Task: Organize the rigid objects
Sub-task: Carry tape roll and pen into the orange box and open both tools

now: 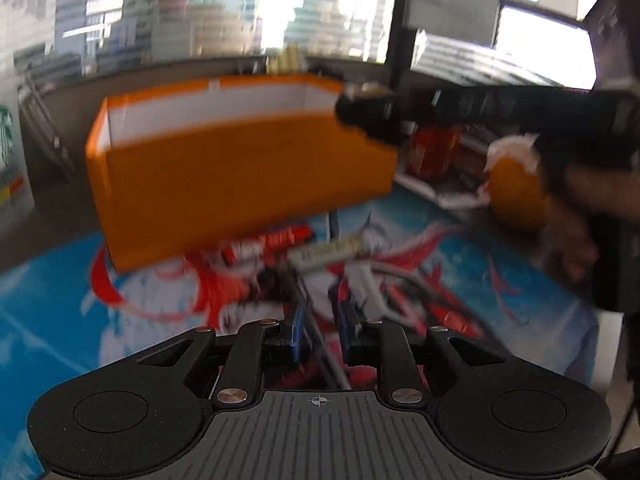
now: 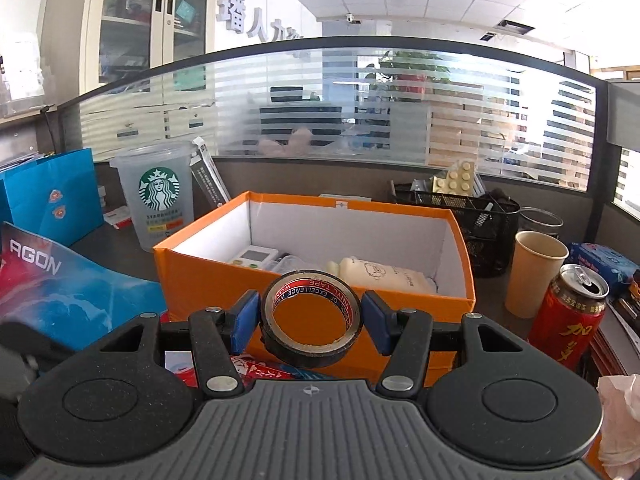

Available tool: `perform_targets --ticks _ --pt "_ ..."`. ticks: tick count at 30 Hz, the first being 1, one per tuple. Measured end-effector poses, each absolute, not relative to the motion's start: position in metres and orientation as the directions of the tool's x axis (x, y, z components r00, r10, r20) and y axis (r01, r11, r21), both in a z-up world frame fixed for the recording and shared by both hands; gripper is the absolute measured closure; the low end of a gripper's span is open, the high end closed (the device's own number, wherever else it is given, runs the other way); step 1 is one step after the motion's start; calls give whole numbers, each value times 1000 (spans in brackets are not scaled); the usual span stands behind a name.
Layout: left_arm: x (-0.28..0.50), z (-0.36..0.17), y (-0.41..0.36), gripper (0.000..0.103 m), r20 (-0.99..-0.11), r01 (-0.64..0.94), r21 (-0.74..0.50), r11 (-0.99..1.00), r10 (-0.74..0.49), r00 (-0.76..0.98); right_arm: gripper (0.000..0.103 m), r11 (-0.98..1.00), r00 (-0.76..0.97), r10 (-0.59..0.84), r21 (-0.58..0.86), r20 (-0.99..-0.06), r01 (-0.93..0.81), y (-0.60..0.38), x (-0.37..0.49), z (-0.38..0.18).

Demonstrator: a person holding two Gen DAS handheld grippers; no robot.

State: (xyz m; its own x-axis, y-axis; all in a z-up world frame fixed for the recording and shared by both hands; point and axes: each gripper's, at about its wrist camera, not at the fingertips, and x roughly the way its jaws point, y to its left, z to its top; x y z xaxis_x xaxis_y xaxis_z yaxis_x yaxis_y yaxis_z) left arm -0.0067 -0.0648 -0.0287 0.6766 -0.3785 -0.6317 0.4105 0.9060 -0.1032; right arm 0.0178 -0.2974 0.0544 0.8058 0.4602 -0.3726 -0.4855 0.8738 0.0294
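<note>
Tape roll on its way to the box — sorting partly done.

The right gripper (image 2: pixel 312 318) is clamped on a black roll of vinyl tape (image 2: pixel 311 317) at lower centre, just before the open orange cardboard box (image 2: pixel 208 276), which already holds a few items. In the blurred left view, the left gripper (image 1: pixel 319 330) hangs empty, narrowly parted, over the printed blue-and-red mat (image 1: pixel 460 264) — small items remain there.

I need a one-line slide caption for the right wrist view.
Right gripper holds a black tape roll before the open orange box.
</note>
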Motion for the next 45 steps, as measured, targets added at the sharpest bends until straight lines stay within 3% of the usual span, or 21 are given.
perform_targets --ticks 4,9,31,45 --pt "-3 -38 -71 85 -632 403 -71 912 -354 690 50 872 805 469 45 -362 -488 -301 18 55" --pt "5 -41 -69 96 -603 392 -94 915 -365 709 50 870 805 476 56 -354 -490 -304 17 55" --pt "10 53 -40 96 -426 341 -25 940 -319 847 50 863 817 490 35 -305 -505 -302 12 76" --pt "75 80 -27 96 -420 307 -21 952 -287 861 50 860 813 491 25 -315 -510 -285 50 92"
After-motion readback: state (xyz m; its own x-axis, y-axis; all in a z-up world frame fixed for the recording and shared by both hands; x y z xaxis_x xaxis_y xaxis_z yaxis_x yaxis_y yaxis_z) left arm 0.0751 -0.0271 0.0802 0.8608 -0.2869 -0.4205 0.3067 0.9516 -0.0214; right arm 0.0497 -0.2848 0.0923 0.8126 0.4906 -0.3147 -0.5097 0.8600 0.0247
